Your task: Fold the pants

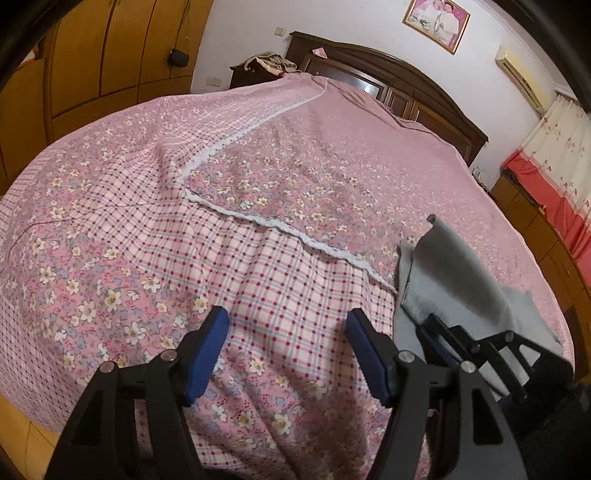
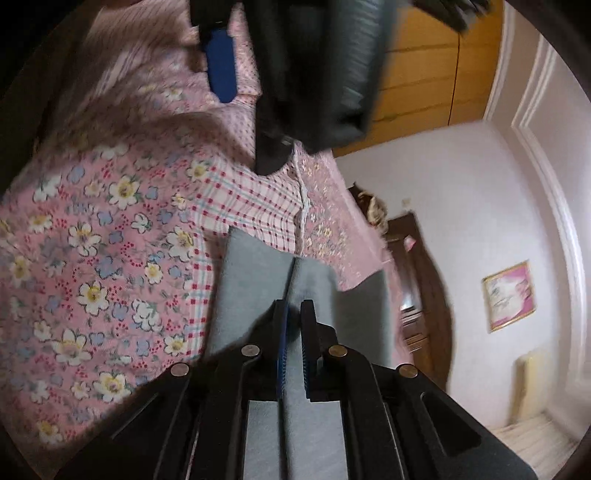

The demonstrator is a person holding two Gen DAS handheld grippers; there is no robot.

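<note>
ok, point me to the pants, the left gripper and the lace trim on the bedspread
pants (image 2: 255, 269): right wrist view, grey fabric above the fingertips.
left gripper (image 1: 288, 325): left wrist view, midway between open fingertips.
lace trim (image 1: 258, 221): left wrist view, mid-strip.

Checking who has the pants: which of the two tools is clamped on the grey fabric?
The right tool: its jaws pinch the grey pants. The left tool stands open over the bedspread.

pants (image 2: 255, 269): plain grey
bedspread (image 1: 122, 295): pink w/ white, yellow & blue flowers; pink-red-blue plaid panels; white lace trim
left gripper (image 1: 288, 354): black, blue pads
right gripper (image 2: 292, 332): black, blue pads
wardrobe (image 1: 110, 55): orange-brown wood
headboard (image 1: 424, 92): dark brown
wall (image 1: 351, 22): white
curtain (image 1: 554, 173): white floral, red base
</note>
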